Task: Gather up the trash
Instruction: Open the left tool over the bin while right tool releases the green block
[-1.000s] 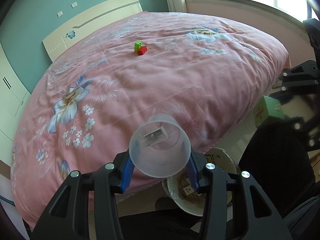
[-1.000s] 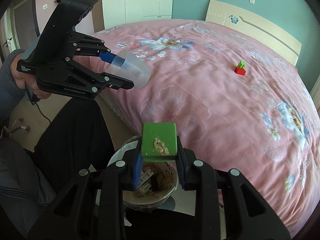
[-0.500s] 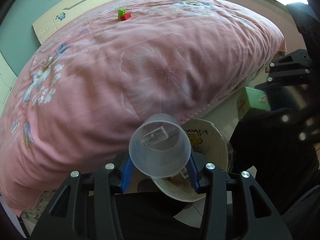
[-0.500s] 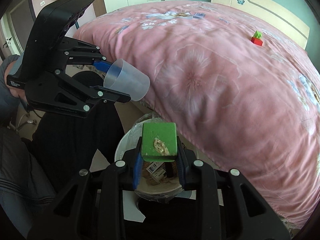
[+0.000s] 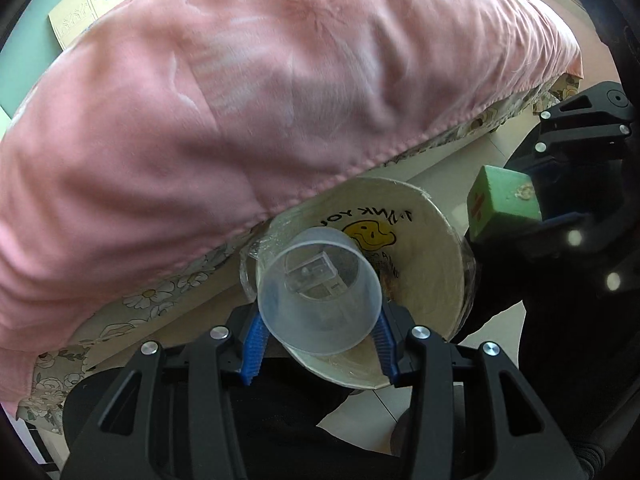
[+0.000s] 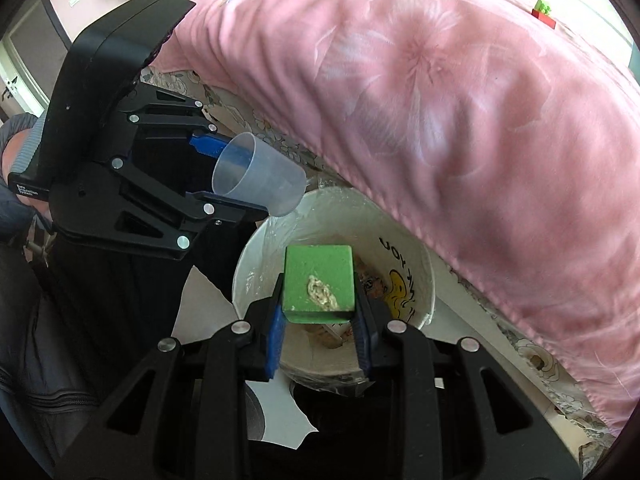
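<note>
**Now two things are held over the trash bin**

Writing can be seen inside the trash bin (image 6: 416, 280). A yellow smiley face is printed on its wall, with black letters above it. The letters are upside down and partly hidden — "YOU" can be read, and the word before it looks like "THANK", but that part is blocked. More small print sits under the face and cannot be read. A clear bag is fitted inside the bin.

A small white label is stuck on the side of the left gripper (image 6: 224, 176). The words look like "Data Acquisition System", but they are tiny and blurred.

A clear plastic cup (image 5: 318, 294) is squeezed between the blue pads of the left gripper. The cup is tipped, with its open mouth turned to the left wrist camera, and it is held over the bin's rim. A small square shape shows through its bottom and cannot be made out.

A green block (image 6: 319, 284) is pinched tight by the right gripper (image 6: 319, 332) just above the bin's opening. A pale scraped patch is seen on its top face. A red mark is seen on one side of the block in the left wrist view.

Scraps lie at the bottom of the bin — mostly hidden by the block.

A pink blanket (image 5: 240, 100) hangs over the bed edge beside the bin. Far off on the bed, small green and red toy bricks (image 6: 543, 11) are seen, half cut off.
</note>
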{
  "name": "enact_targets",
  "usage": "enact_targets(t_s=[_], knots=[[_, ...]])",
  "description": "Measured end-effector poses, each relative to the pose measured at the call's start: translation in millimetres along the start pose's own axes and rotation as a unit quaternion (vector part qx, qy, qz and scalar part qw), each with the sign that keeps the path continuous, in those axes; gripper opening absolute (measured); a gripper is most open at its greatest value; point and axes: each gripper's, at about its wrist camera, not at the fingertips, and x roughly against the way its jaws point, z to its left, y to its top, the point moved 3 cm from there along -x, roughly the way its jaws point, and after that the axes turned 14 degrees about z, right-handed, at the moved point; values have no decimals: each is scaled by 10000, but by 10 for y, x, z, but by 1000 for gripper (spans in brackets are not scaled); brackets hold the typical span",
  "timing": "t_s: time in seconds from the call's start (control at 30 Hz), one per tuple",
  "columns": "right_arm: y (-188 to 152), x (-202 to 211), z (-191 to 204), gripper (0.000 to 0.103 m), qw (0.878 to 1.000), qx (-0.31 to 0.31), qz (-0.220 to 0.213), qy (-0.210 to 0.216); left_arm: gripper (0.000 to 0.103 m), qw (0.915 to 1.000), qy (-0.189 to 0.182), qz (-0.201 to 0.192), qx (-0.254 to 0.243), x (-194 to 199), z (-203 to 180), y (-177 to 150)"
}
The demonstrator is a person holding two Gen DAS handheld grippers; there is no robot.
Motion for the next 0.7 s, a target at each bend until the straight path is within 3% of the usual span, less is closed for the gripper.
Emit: enact_targets(t_s=[0.3, 0.7], knots=[[73, -315, -7, 31, 9994, 34, 316, 111, 48, 9994, -153, 308, 4, -310, -14, 36], [272, -425, -150, 31, 9983, -9, 544, 202, 48, 9976, -351, 595, 60, -559, 98, 77]])
